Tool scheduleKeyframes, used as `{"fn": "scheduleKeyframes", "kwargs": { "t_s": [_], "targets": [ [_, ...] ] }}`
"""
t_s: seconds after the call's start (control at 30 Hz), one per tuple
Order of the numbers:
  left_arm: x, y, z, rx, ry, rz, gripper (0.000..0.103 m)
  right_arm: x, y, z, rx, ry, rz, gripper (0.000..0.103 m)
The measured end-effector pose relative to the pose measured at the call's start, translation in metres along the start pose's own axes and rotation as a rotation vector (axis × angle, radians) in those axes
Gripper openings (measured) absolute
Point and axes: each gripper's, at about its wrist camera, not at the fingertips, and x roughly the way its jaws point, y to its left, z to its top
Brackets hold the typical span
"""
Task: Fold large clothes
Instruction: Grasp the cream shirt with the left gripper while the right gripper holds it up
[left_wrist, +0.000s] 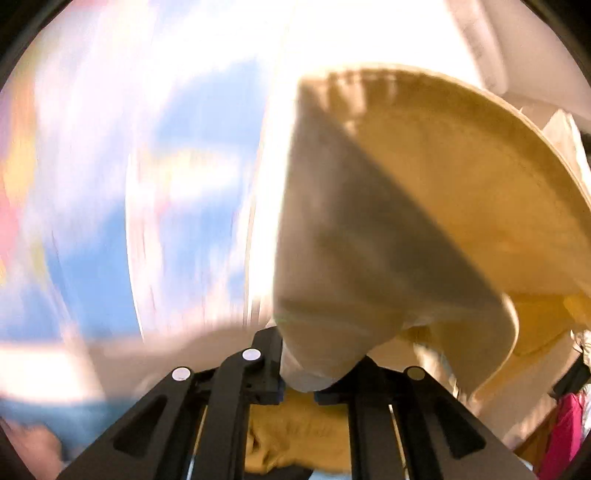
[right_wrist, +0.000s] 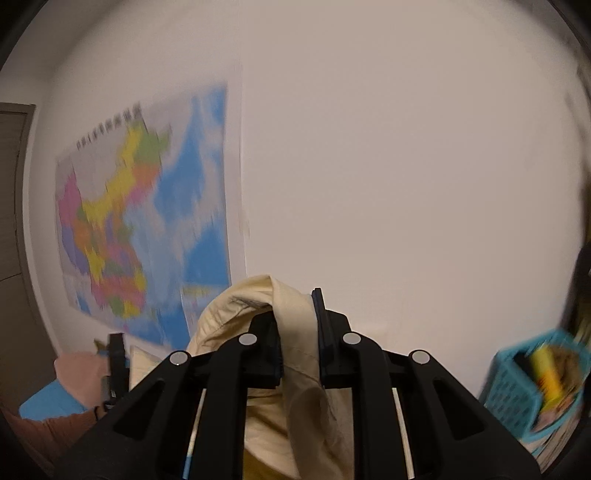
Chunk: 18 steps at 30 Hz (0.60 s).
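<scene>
wall map (right_wrist: 147, 221) on white wall (right_wrist: 388, 166) | blue basket (right_wrist: 517, 387) lower right | door (right_wrist: 11, 192) left

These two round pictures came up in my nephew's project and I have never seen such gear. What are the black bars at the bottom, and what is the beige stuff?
Each picture comes from a wide-angle camera fixed on a hand-held tool that a person carries, one in each hand. The black bars are the tool's two fingers. In the left-hand view, the left gripper is shut on a fold of a beige garment, which fans out ahead of it. In the right-hand view, the right gripper pinches another part of the same cloth. Behind it are a wall map and a blue basket. No table surface shows; both views are blurred.
</scene>
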Motion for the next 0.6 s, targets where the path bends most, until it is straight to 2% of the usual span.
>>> {"fn": "scheduleKeyframes", "kwargs": {
  "t_s": [0.1, 0.17, 0.3, 0.37, 0.47, 0.6],
  "targets": [
    [-0.058, -0.003, 0.052, -0.016, -0.158, -0.009, 0.008, -0.059, 0.013, 0.036, -0.031, -0.117, -0.017, 0.013],
    [-0.097, -0.002, 0.072, -0.026, -0.224, -0.006, 0.008, -0.098, 0.021, 0.053, -0.028, -0.176, -0.005, 0.013],
    [-0.195, 0.0, 0.104, 0.031, -0.355, 0.1, 0.008, -0.145, 0.046, 0.058, -0.05, -0.21, 0.06, 0.013],
    [-0.237, 0.001, 0.107, 0.057, -0.376, 0.155, 0.008, -0.156, 0.056, 0.052, -0.027, -0.191, 0.118, 0.013],
    [-0.306, -0.005, 0.1, 0.143, -0.408, 0.299, 0.008, -0.161, 0.073, 0.034, 0.018, -0.152, 0.227, 0.013],
    [-0.374, -0.009, 0.085, 0.208, -0.367, 0.442, 0.008, -0.16, 0.102, 0.0, 0.044, -0.087, 0.371, 0.013]
  ]
}}
